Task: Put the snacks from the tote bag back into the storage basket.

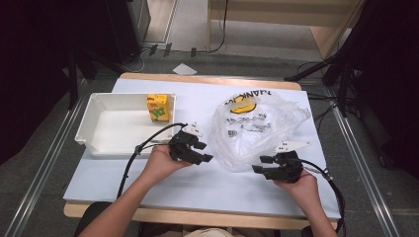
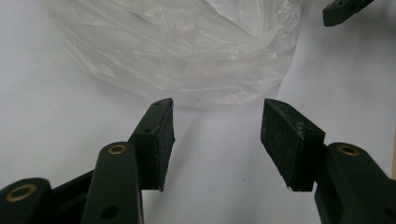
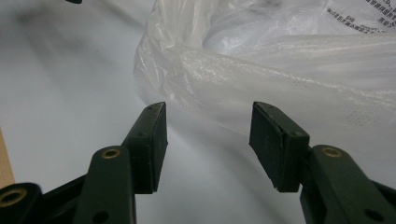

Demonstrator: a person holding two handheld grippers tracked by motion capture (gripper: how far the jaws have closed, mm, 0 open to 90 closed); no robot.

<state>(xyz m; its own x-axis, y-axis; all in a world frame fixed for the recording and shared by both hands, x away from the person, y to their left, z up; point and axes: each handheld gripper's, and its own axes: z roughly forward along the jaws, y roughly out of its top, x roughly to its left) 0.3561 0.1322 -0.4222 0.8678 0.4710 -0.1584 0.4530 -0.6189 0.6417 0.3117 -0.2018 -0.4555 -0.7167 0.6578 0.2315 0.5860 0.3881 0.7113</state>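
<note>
I am holding my left tongs (image 1: pixel 206 152) and my right tongs (image 1: pixel 261 165) low over the table (image 1: pixel 197 182), one on each side of the clear plastic bag (image 1: pixel 257 131). Both tongs are standing wide with nothing between their pads. The bag is lying in the middle of the table, just in front of both. A yellow juice box (image 1: pixel 158 107) is standing in the white tray (image 1: pixel 94 123).

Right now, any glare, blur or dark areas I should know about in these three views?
High view: corners very dark, clear plastic bag shiny with glare, table evenly lit. Left gripper view: pads sharp, soft shadow beneath, bag behind softer. Right gripper view: table at upper left smeared and out of focus, bag folds catch highlights.
</note>
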